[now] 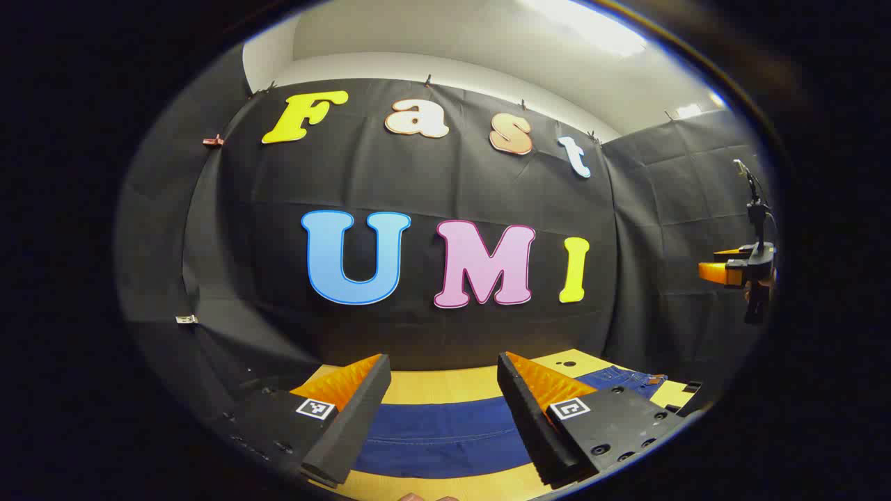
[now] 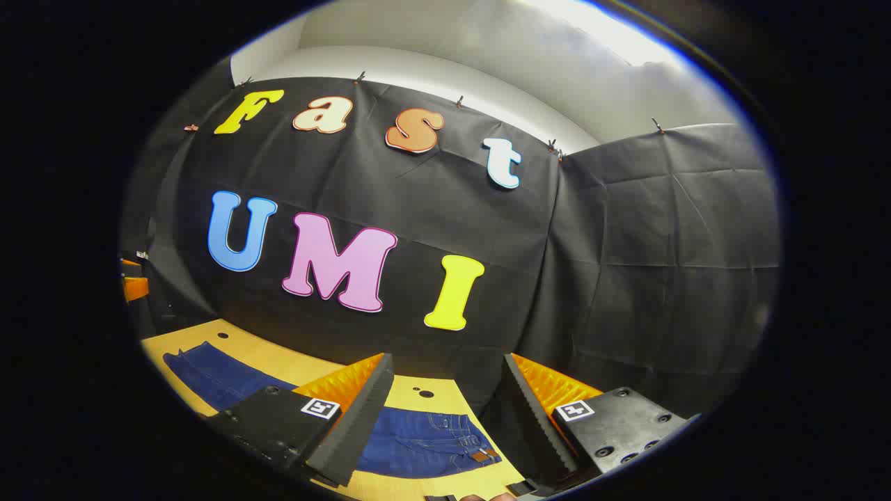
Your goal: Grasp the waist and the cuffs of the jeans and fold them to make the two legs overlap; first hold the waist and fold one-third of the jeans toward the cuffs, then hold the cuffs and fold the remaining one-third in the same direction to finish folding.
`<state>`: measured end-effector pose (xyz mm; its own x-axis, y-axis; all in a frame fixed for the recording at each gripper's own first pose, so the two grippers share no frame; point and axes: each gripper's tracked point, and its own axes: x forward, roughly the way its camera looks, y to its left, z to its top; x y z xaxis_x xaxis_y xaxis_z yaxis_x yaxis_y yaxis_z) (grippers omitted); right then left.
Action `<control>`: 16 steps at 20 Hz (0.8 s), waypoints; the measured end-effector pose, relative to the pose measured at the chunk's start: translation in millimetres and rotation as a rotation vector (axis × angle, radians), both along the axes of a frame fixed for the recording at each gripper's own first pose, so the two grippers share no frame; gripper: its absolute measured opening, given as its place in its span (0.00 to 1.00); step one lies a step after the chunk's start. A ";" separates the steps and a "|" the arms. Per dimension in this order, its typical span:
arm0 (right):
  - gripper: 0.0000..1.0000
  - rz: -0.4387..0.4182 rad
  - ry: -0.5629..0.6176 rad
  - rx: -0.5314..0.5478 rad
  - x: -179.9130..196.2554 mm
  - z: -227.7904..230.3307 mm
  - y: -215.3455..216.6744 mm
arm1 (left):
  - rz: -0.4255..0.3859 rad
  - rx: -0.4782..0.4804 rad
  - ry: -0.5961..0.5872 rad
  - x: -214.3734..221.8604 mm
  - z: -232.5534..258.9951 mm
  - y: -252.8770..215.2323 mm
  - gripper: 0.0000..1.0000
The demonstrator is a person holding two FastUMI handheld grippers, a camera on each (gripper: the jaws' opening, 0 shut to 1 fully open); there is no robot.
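Surface: wooden worktop (image 1: 445, 386) in black-cloth booth | Jeans (image 1: 445, 435): flat on worktop, below and ahead of both tools, waist (image 2: 445, 435) beneath right tool | Left tool (image 1: 442, 410): fingers wide apart, holding nothing | Right tool (image 2: 445, 410): fingers wide apart, holding nothing, also visible far right of left tool

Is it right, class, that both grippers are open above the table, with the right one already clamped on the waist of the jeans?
Not quite. The right gripper is open and clamps nothing: in the right gripper view, the waist of the jeans lies flat on the table beneath its spread fingers. The left gripper is open too.
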<state>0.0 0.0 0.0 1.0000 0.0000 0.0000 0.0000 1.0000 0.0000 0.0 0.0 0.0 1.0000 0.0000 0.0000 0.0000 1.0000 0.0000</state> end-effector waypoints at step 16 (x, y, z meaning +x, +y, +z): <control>0.96 -0.002 0.022 -0.017 -1.9 -17.5 -6.2 | 0.002 0.033 0.054 -9.1 -20.7 9.1 0.96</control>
<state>-1.9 -6.2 -17.5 0.9998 -0.0017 -0.0220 0.0014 0.9999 -0.0168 -9.1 9.1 -20.7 0.9985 0.0030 -0.0538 -0.0013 0.9995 0.0327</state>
